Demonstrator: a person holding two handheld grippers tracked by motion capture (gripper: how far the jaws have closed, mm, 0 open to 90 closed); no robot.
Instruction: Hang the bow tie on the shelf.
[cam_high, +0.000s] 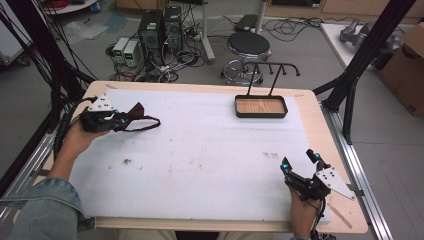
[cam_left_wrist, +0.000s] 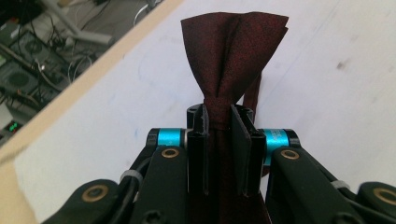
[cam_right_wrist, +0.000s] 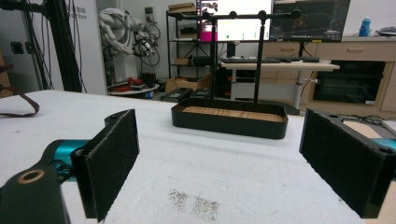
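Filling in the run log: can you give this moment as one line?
left gripper: shut on bow tie at its knot | strap: trailing on white mat | right gripper: open | stand tray: far side

Two black hand-held grippers, left (cam_high: 121, 119) and right (cam_high: 299, 163): cyan collars, brass screws, grey three-cornered plates; denim sleeve (cam_high: 45, 205).

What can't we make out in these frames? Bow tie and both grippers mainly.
- Bow tie: near wing hidden between the left gripper fingers in the left gripper view.
- Strap: clasp too small in the high view.
- Right gripper: right finger cut by the right gripper view's edge.
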